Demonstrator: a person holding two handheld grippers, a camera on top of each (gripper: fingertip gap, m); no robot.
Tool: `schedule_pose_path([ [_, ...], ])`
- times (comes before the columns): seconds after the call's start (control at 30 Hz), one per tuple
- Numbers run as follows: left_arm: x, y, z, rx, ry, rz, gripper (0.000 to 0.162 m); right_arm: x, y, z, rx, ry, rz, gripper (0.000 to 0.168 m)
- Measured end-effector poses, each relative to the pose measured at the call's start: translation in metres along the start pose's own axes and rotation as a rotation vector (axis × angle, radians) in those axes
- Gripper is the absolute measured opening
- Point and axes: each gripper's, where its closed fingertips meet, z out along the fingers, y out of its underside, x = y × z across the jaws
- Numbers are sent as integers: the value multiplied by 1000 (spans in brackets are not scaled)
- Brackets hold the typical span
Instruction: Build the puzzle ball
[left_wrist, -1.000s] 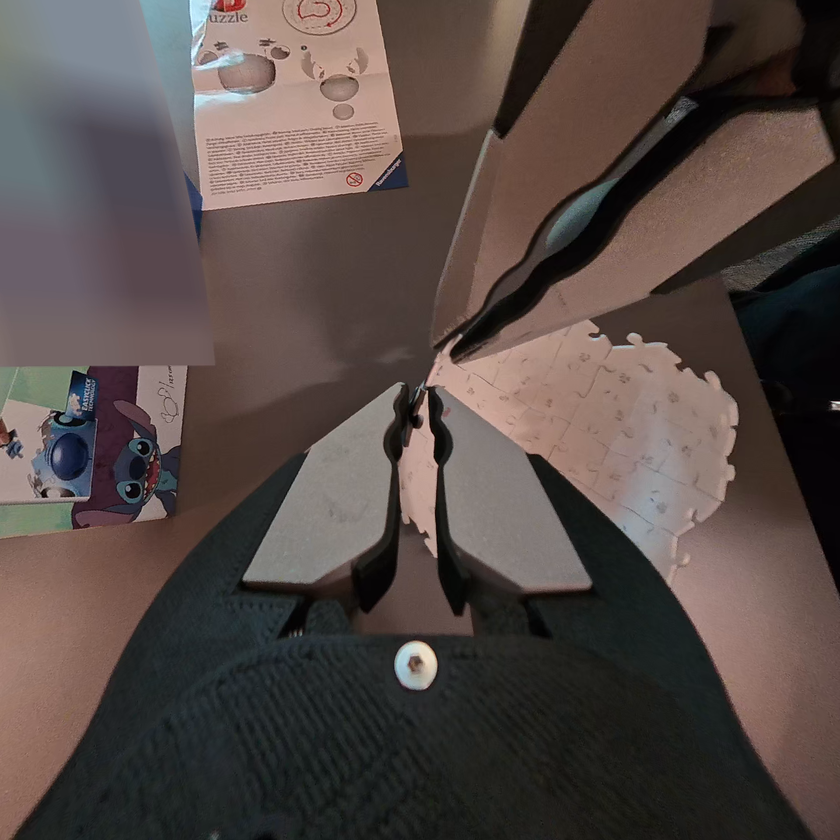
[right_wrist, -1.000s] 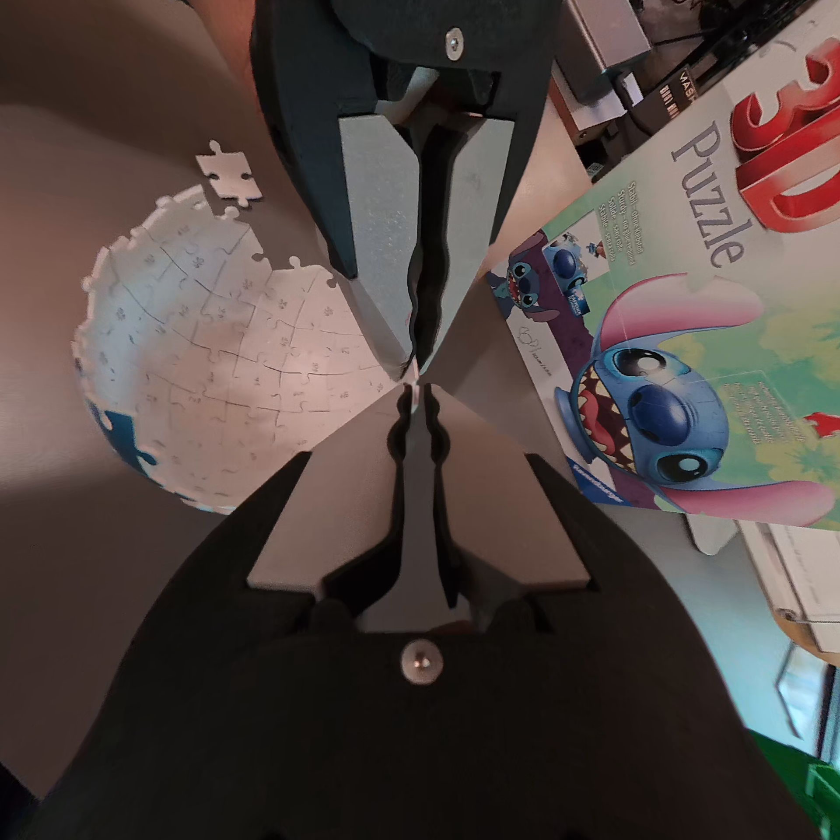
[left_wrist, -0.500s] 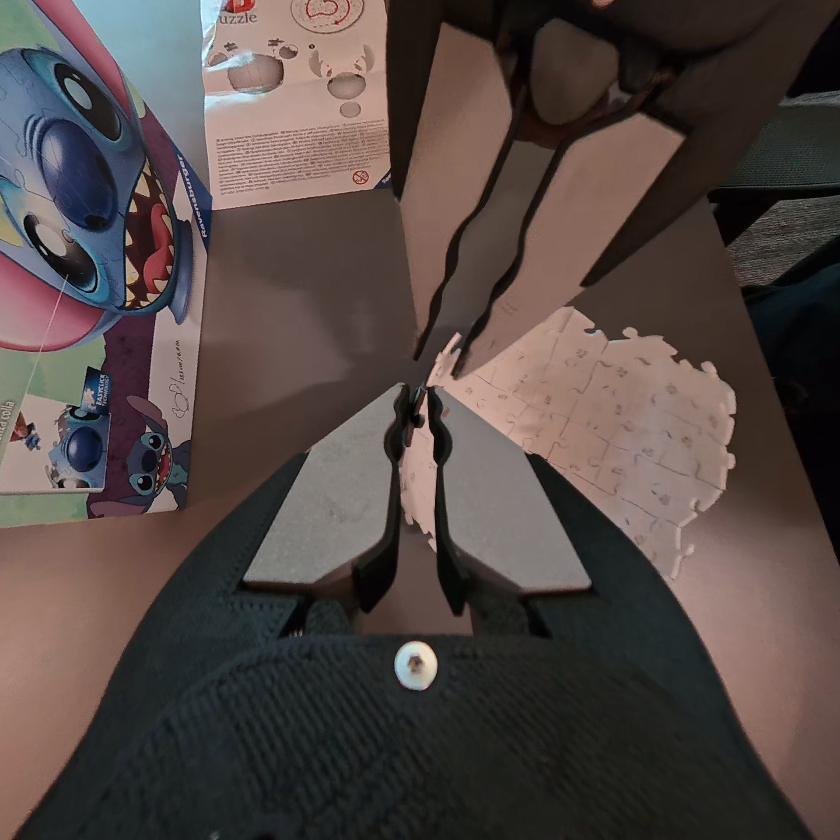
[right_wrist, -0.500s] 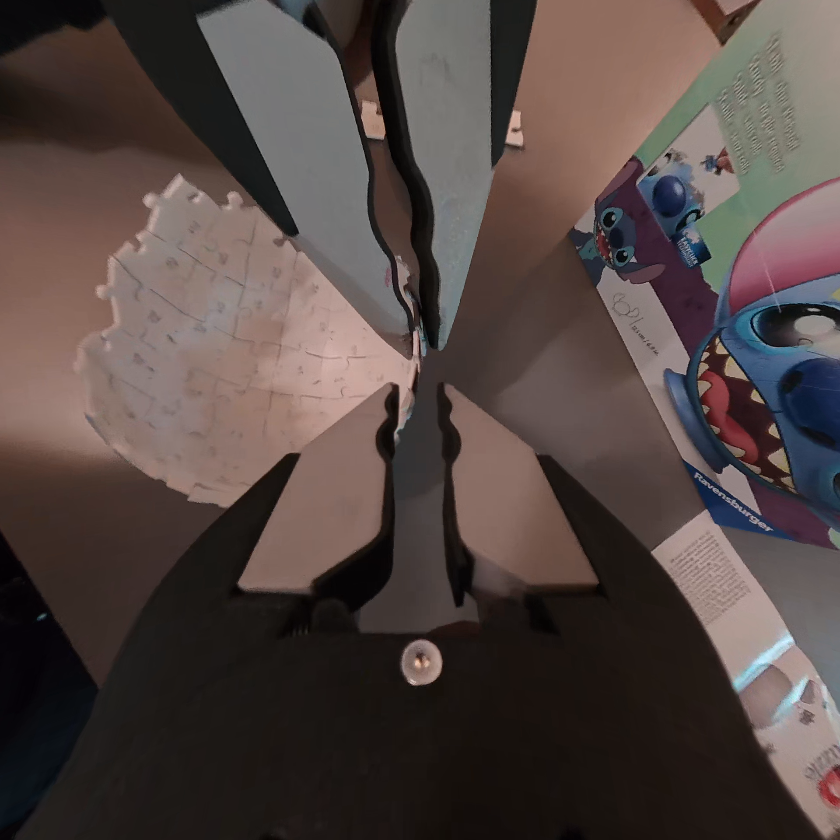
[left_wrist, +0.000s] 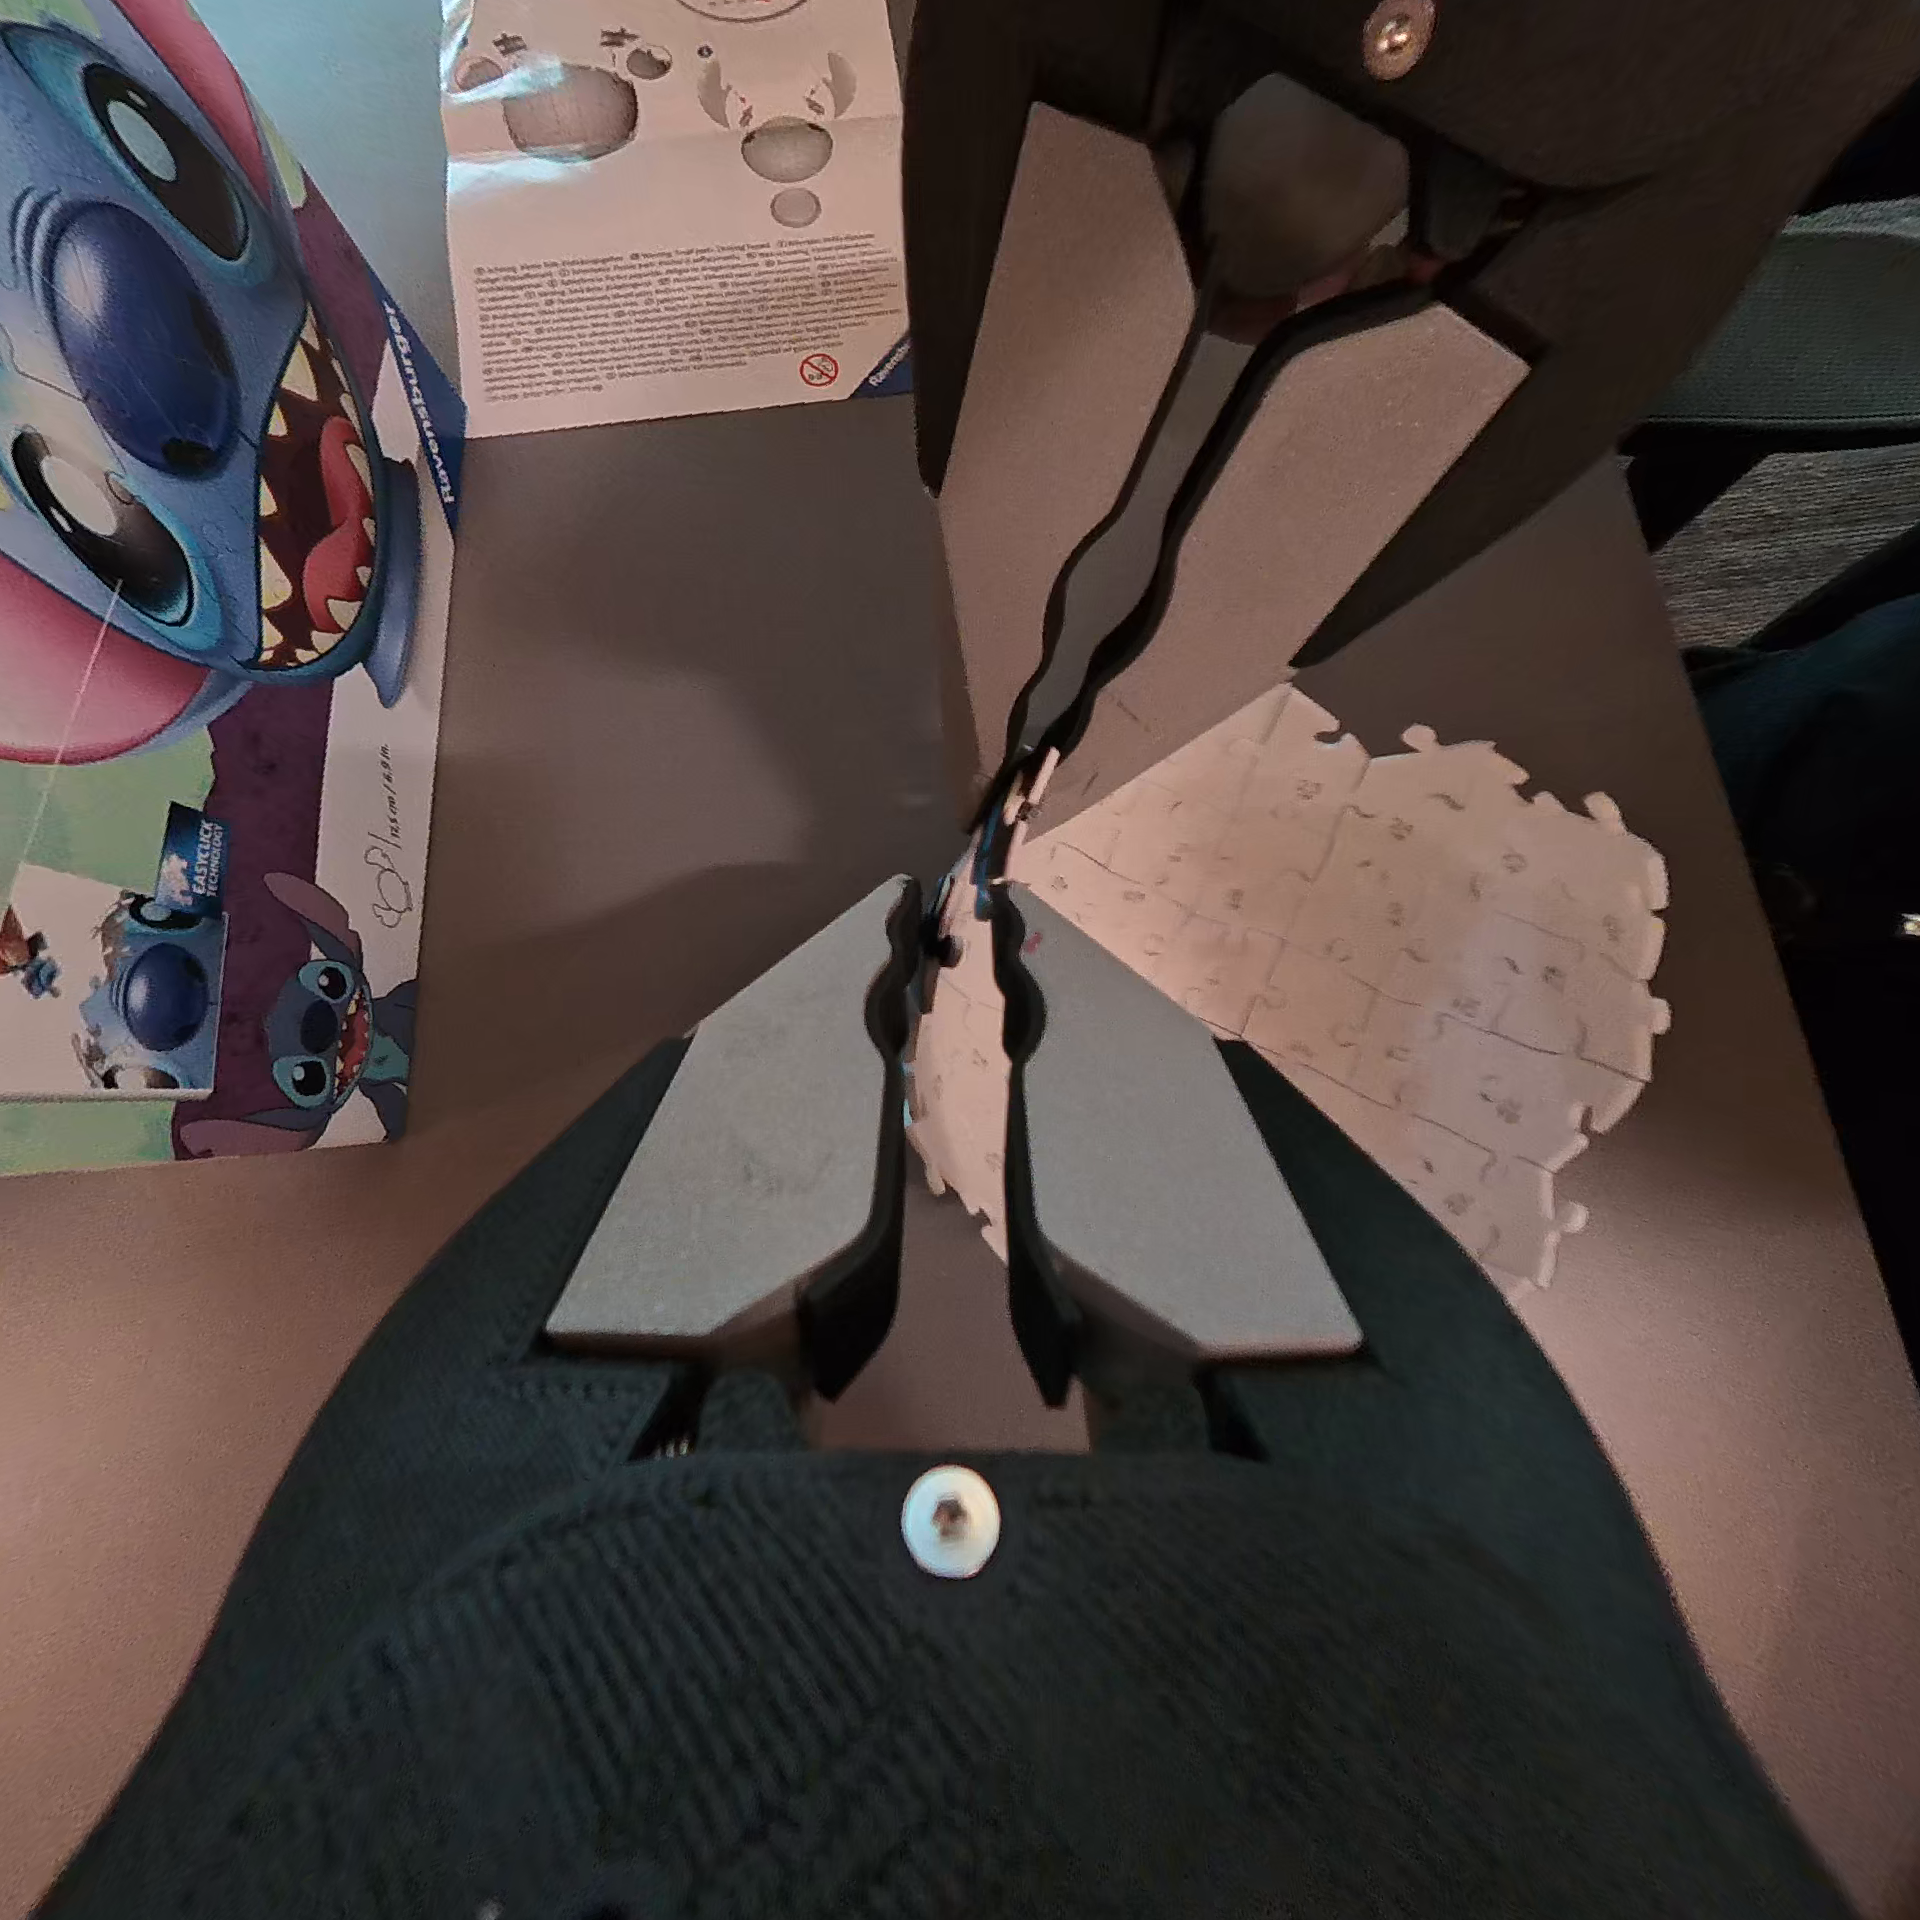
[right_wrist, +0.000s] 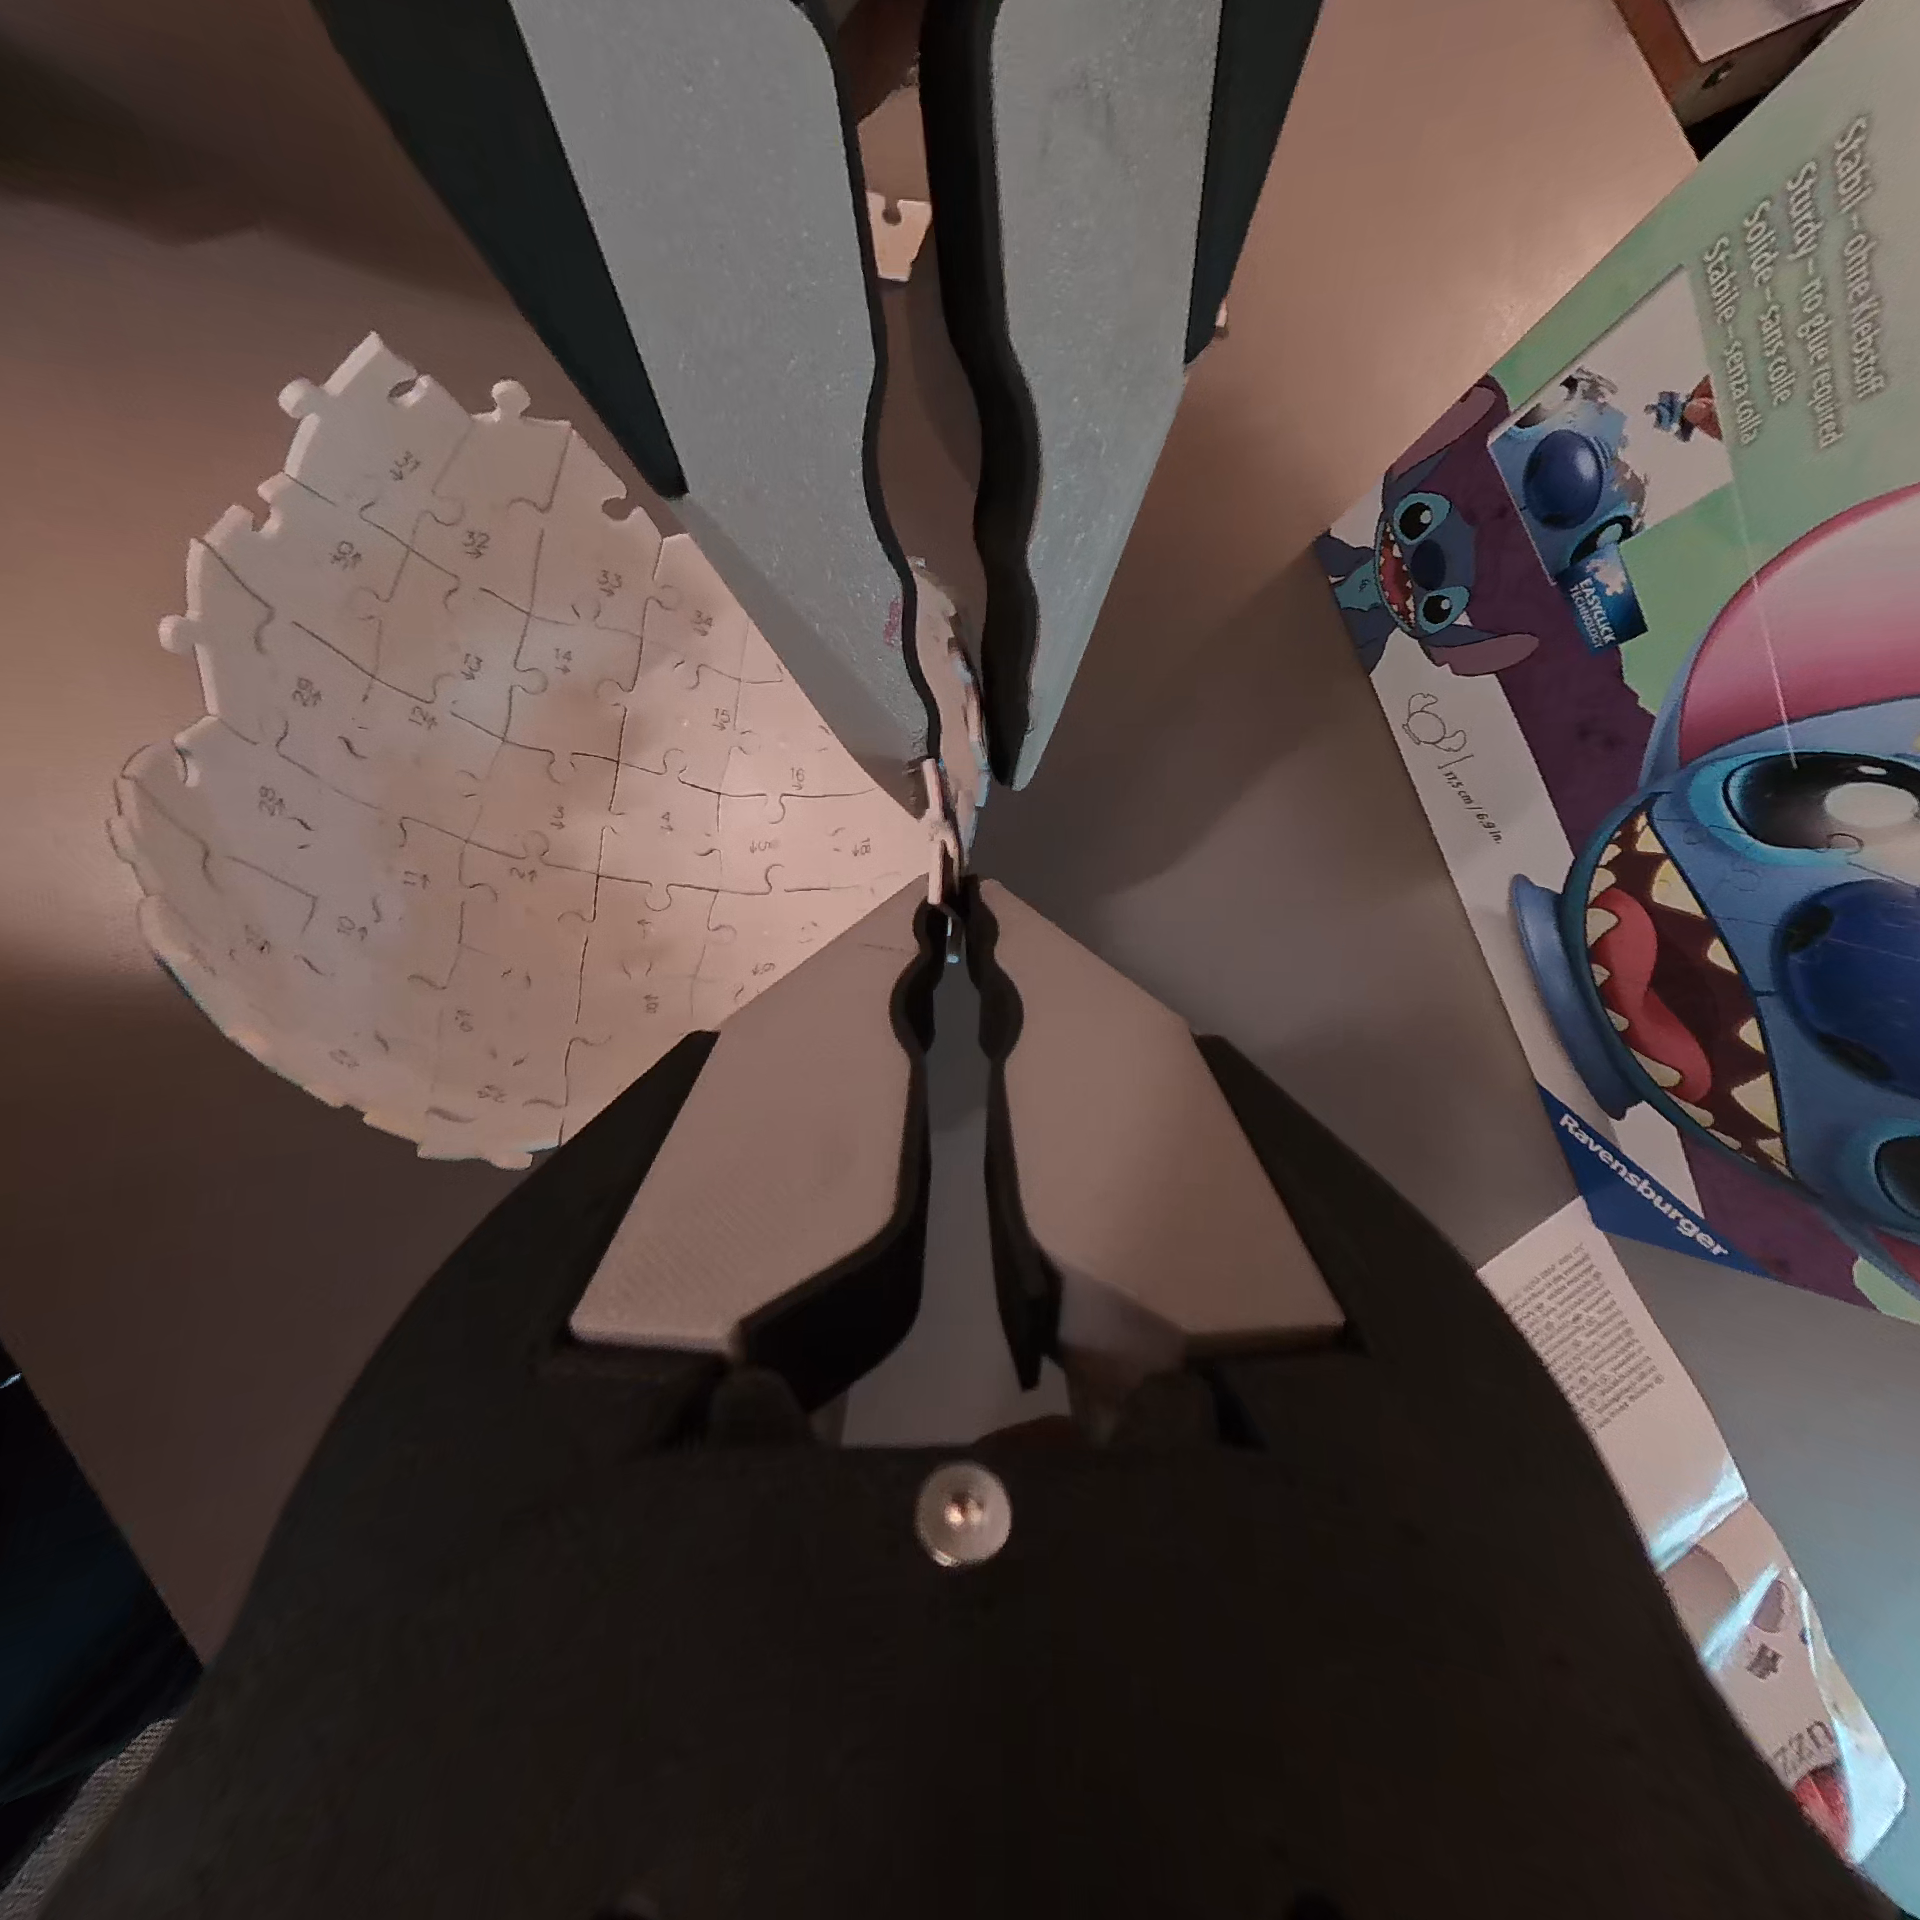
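White, numbered inner faces showed on the half-built puzzle ball (left_wrist: 1351, 935), a bowl-shaped shell above the brown tabletop (left_wrist: 675, 644). Left gripper (left_wrist: 961, 904) was clamped on the shell's rim. Right gripper (right_wrist: 951, 920) was pinched shut on a single piece (right_wrist: 943, 831), pressed edge-on at that same rim. Roughly half the sphere looked assembled; the upper half was left to do. One loose piece (right_wrist: 899, 234) lay farther off. Puzzle box (left_wrist: 208, 520) and instruction sheet (left_wrist: 675, 208) lay beside.
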Motion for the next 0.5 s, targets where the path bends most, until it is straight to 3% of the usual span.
schedule_pose_path([
  [0.5, -6, -1, -3, 12, -20, -20, 9, -2, -2, -1, 2, -41, 92, 1],
])
